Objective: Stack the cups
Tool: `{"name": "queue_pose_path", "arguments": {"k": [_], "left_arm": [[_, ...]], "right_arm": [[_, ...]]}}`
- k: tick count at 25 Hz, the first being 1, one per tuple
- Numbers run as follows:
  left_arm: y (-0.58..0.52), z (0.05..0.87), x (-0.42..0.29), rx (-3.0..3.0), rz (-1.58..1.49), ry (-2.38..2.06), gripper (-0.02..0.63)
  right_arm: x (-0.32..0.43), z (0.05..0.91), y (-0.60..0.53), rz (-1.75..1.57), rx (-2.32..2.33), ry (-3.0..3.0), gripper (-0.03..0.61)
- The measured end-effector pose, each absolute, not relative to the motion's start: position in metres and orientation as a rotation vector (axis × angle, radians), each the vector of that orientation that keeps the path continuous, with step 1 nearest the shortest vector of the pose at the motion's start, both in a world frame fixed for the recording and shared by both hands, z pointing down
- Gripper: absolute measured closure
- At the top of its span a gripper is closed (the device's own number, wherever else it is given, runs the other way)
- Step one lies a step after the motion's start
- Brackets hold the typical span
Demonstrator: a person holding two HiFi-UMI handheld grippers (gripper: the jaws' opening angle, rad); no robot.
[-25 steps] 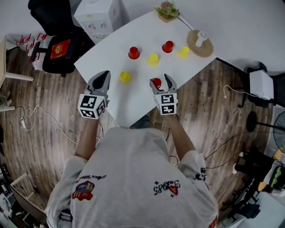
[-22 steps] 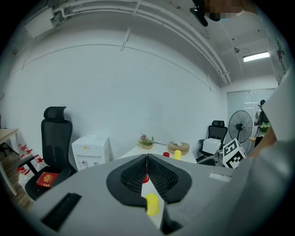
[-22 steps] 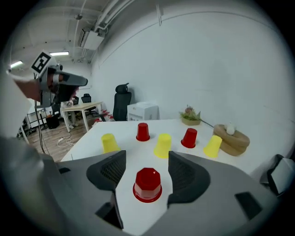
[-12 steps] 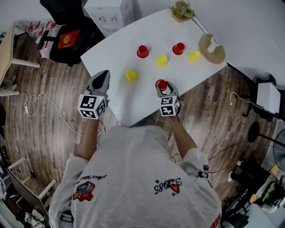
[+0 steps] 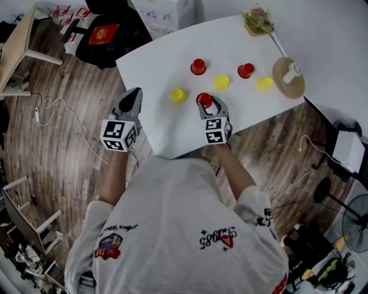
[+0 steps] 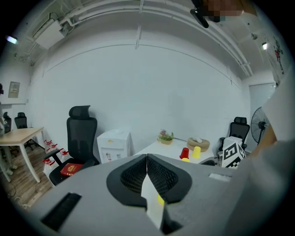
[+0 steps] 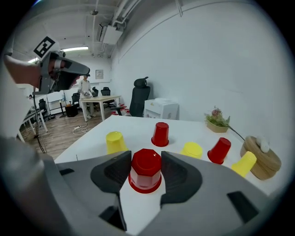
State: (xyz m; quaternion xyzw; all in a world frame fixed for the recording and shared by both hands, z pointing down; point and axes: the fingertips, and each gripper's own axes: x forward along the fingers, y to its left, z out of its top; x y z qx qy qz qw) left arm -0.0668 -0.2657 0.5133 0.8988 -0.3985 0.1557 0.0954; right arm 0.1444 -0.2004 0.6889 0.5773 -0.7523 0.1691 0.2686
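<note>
Several upside-down cups stand on the white table (image 5: 167,129). My right gripper (image 5: 206,102) (image 7: 146,161) is shut on a red cup (image 5: 205,100) (image 7: 146,169); its jaws have just been closing with that cup between them, and the pads now press its sides. A yellow cup (image 5: 179,95) (image 7: 115,141) is just to its left. Farther back are a red cup (image 5: 198,66) (image 7: 160,134), a yellow cup (image 5: 221,82) (image 7: 192,150), a red cup (image 5: 245,70) (image 7: 219,150) and a tipped yellow cup (image 5: 264,84) (image 7: 243,163). My left gripper (image 5: 136,93) (image 6: 146,157) is shut and holds nothing at the table's left edge.
A round wooden stand (image 5: 289,77) (image 7: 263,156) sits at the table's right end and a small plant (image 5: 256,20) (image 7: 216,120) at the far corner. A black chair (image 5: 106,34) and a white cabinet (image 5: 161,11) stand beyond the table. Cables lie on the wooden floor.
The right jaws closed on the red cup, then the gripper and cup shifted left toward the near yellow cup. The left gripper moved a little forward along the table's edge.
</note>
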Motion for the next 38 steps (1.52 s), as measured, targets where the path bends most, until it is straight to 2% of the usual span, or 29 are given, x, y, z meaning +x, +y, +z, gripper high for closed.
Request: {"name": "queue_pose_path", "arguments": {"k": [12,29,34,38], "left_arm": [[-0.249,0.52,-0.116,2.534,0.449,-1.383,0.607],[-0.235,0.516,-0.126,2.512,0.443,-1.429,0.607],[-0.235,0.517,-0.124,2.517,0.44,-1.42,0.607],[-0.237,0.517,-0.12,2.522,0.434,-1.404,0.607]], "right_arm": [[0.104,0.708,-0.227,0.434,1.368,-2.108,0.374],[0.096,0.718,-0.226,0.442,1.322,-2.084,0.373],[0.091,0.708,-0.227,0.449,1.329,-2.14,0.31],[0.1,0.683,-0.235,0.417,1.389,-2.174,0.305]]}}
